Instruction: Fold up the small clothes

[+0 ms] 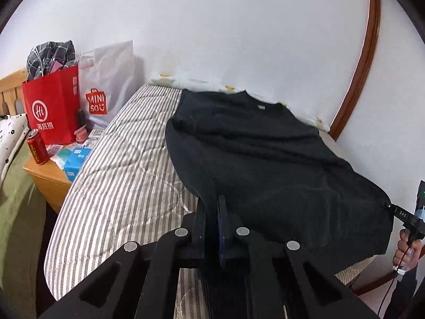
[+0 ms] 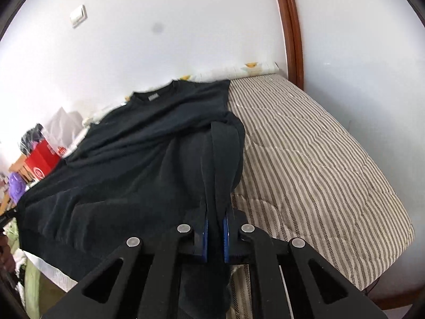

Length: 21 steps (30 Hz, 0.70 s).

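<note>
A black sweater (image 1: pixel 265 154) lies spread on the striped quilt of a bed (image 1: pixel 119 172), collar towards the wall. My left gripper (image 1: pixel 212 204) is shut on the sweater's near left hem, and the cloth rises in a ridge from its jaws. At the right edge of this view, my right gripper (image 1: pixel 391 207) pinches the other hem corner, lifted off the bed, with a hand (image 1: pixel 409 250) behind it. In the right wrist view the right gripper (image 2: pixel 215 212) is shut on a fold of the sweater (image 2: pixel 132 159), whose fabric hides the fingertips.
A wooden nightstand (image 1: pixel 47 180) left of the bed carries a red paper bag (image 1: pixel 53 111), a white shopping bag (image 1: pixel 106 85), a red can (image 1: pixel 37 147) and blue tissue packs (image 1: pixel 75 163). The white wall and a brown wooden frame (image 2: pixel 292 40) border the bed (image 2: pixel 305 146).
</note>
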{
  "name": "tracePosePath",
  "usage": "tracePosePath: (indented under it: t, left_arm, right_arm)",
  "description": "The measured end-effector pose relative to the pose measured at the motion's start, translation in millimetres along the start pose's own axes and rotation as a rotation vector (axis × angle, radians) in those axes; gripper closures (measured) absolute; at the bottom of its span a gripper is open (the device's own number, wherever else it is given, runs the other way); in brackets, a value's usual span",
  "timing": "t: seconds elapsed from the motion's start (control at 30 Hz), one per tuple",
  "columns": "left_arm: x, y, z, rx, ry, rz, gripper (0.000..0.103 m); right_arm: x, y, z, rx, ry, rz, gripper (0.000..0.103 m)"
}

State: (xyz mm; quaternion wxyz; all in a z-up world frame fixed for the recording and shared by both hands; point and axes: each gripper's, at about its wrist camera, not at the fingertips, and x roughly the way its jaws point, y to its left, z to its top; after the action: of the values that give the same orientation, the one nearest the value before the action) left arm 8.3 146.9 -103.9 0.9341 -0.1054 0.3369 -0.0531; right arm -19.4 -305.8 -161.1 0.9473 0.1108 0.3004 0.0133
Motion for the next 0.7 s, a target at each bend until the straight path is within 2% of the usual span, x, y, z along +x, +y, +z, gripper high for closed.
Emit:
tracePosePath:
  t: [0.23, 0.5, 0.7]
  left_arm:
    - [0.7, -0.6, 19.7, 0.003, -0.049, -0.006, 0.096]
    - [17.6, 10.0, 51.4, -0.068, -0.078, -0.013, 0.096]
    - [34.8, -1.6, 72.4, -0.028, -0.084, 0.040, 0.096]
  right_arm:
    - [3.3, 6.8, 27.7, -0.011, -0.051, 0.000, 0.095]
    - [11.9, -1.8, 63.1, 0.049, -0.094, 0.035, 0.096]
    - [29.9, 6.6, 86.0, 0.024, -0.102, 0.011, 0.096]
